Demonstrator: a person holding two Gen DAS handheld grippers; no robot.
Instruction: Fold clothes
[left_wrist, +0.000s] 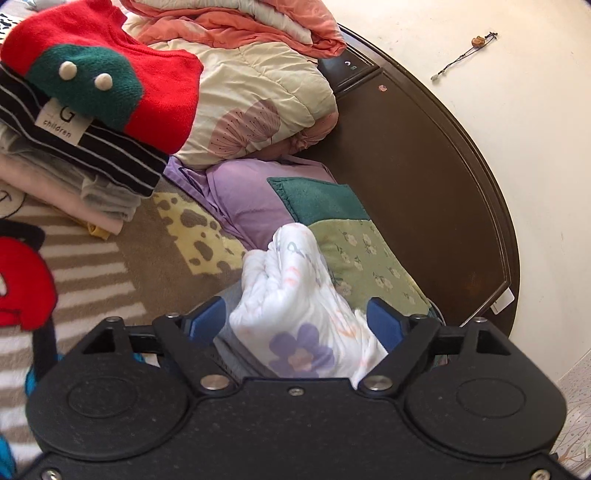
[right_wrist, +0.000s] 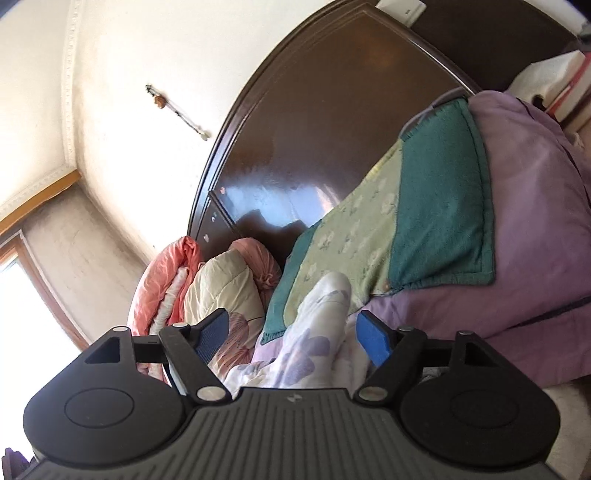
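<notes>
Dark wooden headboard against a cream wall, rolled peach quilt, lilac pillow under a green floral cover, patterned blanket

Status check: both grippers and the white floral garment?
Left gripper open, right gripper open. White floral garment bunched between both sets of fingers, unfolded. Nothing in the way.

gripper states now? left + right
Left gripper: open, floral cloth between the pads, not pinched.
Right gripper: open, same cloth loose between the pads.
</notes>
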